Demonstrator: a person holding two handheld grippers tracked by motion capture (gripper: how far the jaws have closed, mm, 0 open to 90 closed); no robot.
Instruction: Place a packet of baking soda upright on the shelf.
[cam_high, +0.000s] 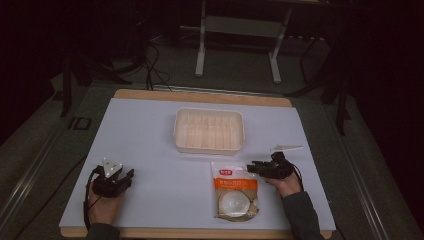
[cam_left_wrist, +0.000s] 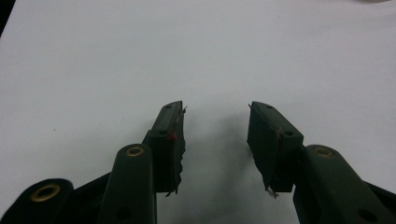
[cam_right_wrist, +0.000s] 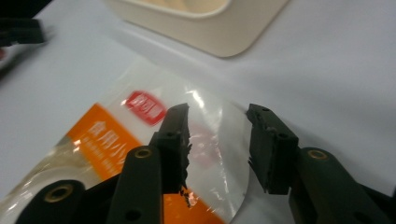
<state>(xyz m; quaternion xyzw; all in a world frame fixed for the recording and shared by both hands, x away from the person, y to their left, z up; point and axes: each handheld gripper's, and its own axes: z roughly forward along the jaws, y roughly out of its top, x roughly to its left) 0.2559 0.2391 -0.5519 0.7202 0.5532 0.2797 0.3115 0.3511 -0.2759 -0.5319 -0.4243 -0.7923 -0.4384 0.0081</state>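
Already low over the top corner of the orange-and-clear packet (cam_right_wrist: 140, 154) lying flat on the white tabletop (cam_high: 150, 145), the right gripper (cam_right_wrist: 217, 140), jaws apart, may skid off slick film, with the cream tray (cam_high: 209, 131) close beyond, while the left gripper (cam_left_wrist: 215, 140) rests apart, empty.

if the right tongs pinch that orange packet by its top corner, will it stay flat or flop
Probably flop: the orange packet is thin glossy film, clear at its top edge, so it may slip between the open right tongs. Its contents seem to sit low, so it would likely hang bottom-heavy.
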